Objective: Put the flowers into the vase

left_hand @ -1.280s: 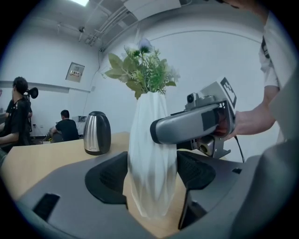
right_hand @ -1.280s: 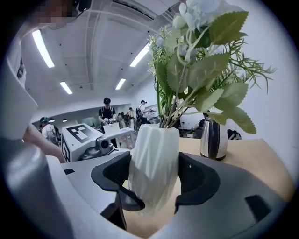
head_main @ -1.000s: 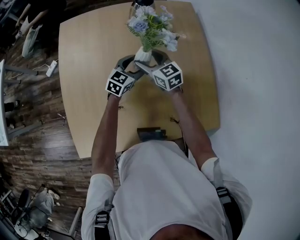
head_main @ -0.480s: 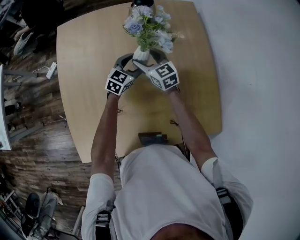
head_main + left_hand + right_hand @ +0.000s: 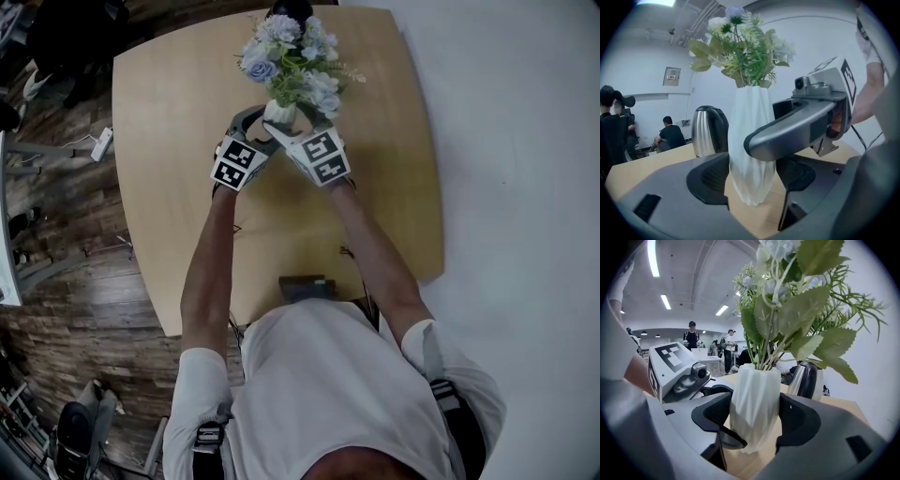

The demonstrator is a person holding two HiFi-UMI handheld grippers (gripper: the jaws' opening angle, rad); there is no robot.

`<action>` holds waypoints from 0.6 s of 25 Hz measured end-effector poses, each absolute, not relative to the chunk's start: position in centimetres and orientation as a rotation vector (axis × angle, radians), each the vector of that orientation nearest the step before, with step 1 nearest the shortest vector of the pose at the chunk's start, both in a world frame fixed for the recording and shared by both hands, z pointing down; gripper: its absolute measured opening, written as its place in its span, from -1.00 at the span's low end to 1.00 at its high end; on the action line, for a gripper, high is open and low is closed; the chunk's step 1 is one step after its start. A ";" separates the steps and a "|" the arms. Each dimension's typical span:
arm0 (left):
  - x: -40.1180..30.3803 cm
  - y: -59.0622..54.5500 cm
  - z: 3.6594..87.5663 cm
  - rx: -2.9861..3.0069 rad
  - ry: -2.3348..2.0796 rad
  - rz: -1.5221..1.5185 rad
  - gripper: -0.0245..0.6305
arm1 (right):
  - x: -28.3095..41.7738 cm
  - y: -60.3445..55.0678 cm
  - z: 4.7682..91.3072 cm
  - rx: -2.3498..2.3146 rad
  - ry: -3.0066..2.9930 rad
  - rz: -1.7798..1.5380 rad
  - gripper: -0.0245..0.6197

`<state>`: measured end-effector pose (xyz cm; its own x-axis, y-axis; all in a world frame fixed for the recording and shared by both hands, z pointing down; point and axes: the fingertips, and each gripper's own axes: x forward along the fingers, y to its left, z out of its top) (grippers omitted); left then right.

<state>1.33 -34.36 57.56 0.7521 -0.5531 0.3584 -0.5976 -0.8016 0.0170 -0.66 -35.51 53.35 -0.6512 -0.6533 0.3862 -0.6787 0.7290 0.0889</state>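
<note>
Head view: looked steeply down on a wooden table (image 5: 187, 141). Found the white vase (image 5: 279, 112) upright toward the far edge, with the flowers (image 5: 286, 56) in its mouth and a dark kettle (image 5: 289, 9) just beyond. Saw the left gripper (image 5: 255, 129) and the right gripper (image 5: 298, 127) set at the vase from the near side, crossing each other.

Left gripper view: found the jaws closed onto the vase (image 5: 751, 140), a pad against each side. Noted one of the right gripper's fingers (image 5: 787, 131) crossing in front, the kettle (image 5: 708, 131) behind at left, and seated people (image 5: 670, 136) far off.

Right gripper view: found these jaws gripping the vase (image 5: 754, 404) the same way, pads pressed to both flanks. Saw green stems and leaves (image 5: 797, 310) rising overhead, the left gripper's marker cube (image 5: 670, 359) at left, and the kettle (image 5: 806, 380) behind at right.
</note>
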 end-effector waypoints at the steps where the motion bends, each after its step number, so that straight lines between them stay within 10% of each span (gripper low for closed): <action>1: 1.4 -34.4 57.8 2.814 -0.930 0.518 0.04 | -0.7 -35.5 53.5 1.020 -2.529 0.080 0.04; 15: 1.8 -35.6 59.6 2.807 -0.970 0.572 0.04 | -0.4 -36.5 55.4 1.020 -2.466 0.023 0.04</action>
<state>1.76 -35.64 59.58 0.7236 -0.5713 0.3874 -0.6156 -0.7880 -0.0122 -0.44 -36.52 55.39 -0.6141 -0.6637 0.4270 -0.6717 0.7236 0.1587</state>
